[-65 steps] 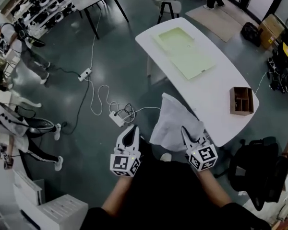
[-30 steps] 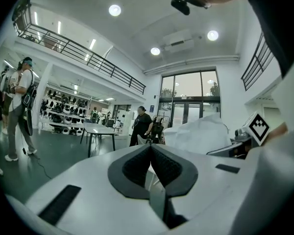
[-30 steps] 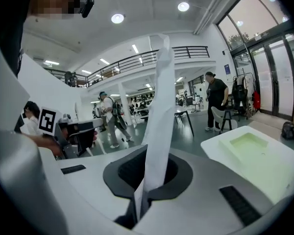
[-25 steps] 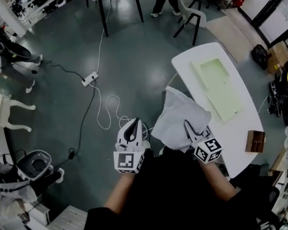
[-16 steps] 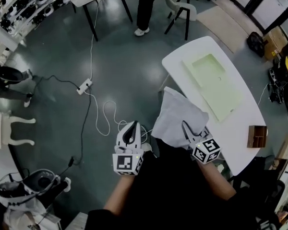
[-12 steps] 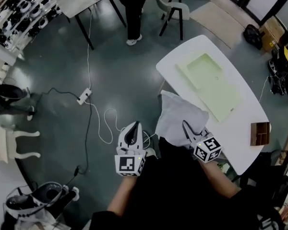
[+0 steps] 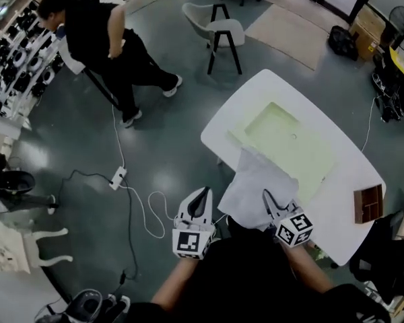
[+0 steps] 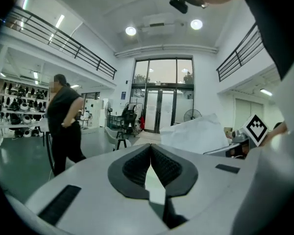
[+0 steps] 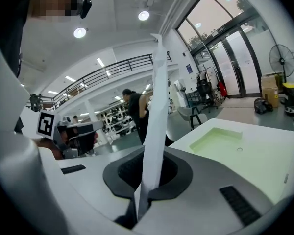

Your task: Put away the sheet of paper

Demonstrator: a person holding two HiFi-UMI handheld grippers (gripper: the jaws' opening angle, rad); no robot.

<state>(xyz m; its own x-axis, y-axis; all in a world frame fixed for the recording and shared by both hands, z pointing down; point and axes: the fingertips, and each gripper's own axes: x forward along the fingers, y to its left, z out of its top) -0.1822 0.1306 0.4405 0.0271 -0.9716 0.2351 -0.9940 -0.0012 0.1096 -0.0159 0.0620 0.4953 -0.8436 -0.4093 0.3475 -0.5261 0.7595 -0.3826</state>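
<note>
Table (image 7: 353,157) centre: green tray (image 7: 283,140) lies just ahead of sheet of paper (image 7: 259,187), pinched by fingers of right gripper (image 7: 268,197); left gripper (image 7: 200,194) fingers pressed together, empty.

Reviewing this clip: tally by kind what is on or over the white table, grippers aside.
Sheet of paper: 1, pinched in the right gripper over the table's near edge
Pale green tray: 1
Wooden box: 1
Total: 3

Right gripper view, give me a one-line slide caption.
Right gripper shut on a thin white sheet of paper, pale green rectangular tray on the white table ahead.
</note>
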